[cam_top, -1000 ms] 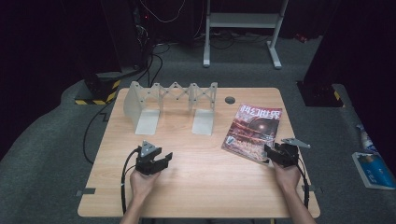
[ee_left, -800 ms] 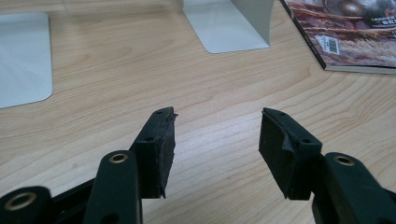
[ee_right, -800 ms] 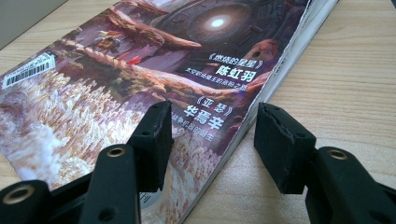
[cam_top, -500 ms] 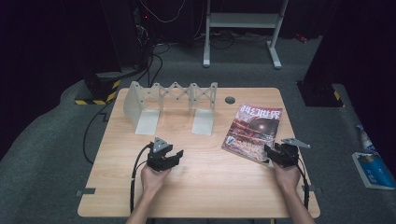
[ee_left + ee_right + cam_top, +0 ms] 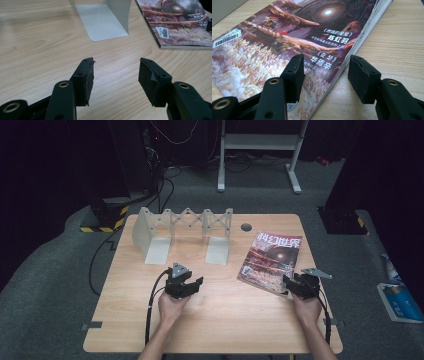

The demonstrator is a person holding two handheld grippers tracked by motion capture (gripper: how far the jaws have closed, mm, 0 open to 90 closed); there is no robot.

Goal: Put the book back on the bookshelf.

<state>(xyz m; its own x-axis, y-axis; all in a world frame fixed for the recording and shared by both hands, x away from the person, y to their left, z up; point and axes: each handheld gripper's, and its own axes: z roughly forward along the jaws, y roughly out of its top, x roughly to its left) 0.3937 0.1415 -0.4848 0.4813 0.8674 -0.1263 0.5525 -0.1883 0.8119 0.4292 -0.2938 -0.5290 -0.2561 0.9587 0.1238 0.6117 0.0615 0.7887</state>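
Right gripper gapes astride the magazine edge, ready to pinch; left gripper, open, empty, faces the bookend.

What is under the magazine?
The magazine lies flat on the wooden table. Light wood shows all around it, but whatever sits right beneath its pages is covered.

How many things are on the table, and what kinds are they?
Magazine: 1
Grey folding book rack: 1
Black grippers held in hands: 2, the left gripper and the right gripper
Total: 4
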